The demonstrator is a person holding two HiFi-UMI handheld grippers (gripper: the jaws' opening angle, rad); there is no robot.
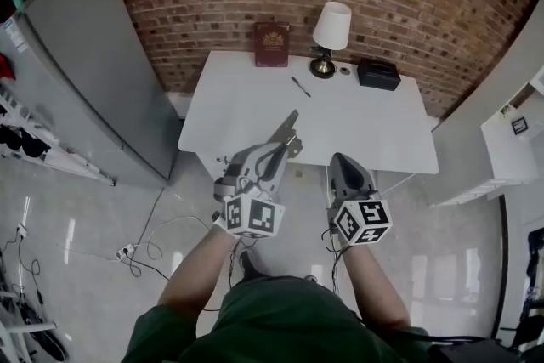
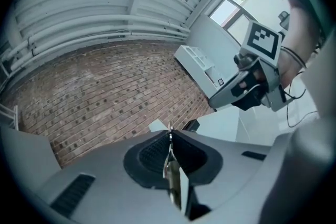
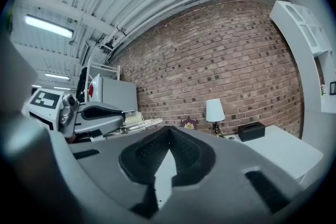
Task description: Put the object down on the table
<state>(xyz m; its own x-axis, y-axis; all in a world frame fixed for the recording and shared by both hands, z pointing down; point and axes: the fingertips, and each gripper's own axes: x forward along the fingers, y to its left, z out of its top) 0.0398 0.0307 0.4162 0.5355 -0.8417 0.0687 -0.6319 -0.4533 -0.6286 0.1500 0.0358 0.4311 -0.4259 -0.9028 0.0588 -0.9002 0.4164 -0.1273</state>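
Observation:
A thin flat metal utensil [image 1: 286, 130] sticks out of my left gripper [image 1: 280, 150], which is shut on it just over the front edge of the white table [image 1: 365, 127]. In the left gripper view the utensil [image 2: 170, 164] shows edge-on, pinched between the closed jaws of the left gripper [image 2: 169, 136]. My right gripper [image 1: 341, 160] hovers beside it at the table's front edge, shut with nothing in it. The right gripper [image 3: 169, 132] shows its jaws meeting at the tips. From there the left gripper [image 3: 100, 114] and the utensil [image 3: 134, 125] appear at the left.
At the table's back stand a dark red book [image 1: 272, 44], a white-shaded lamp [image 1: 330, 31] and a black box [image 1: 378, 74]; a pen [image 1: 300, 87] lies nearby. A grey cabinet [image 1: 93, 72] stands left, white shelves [image 1: 510, 140] right, cables [image 1: 144, 251] on the floor.

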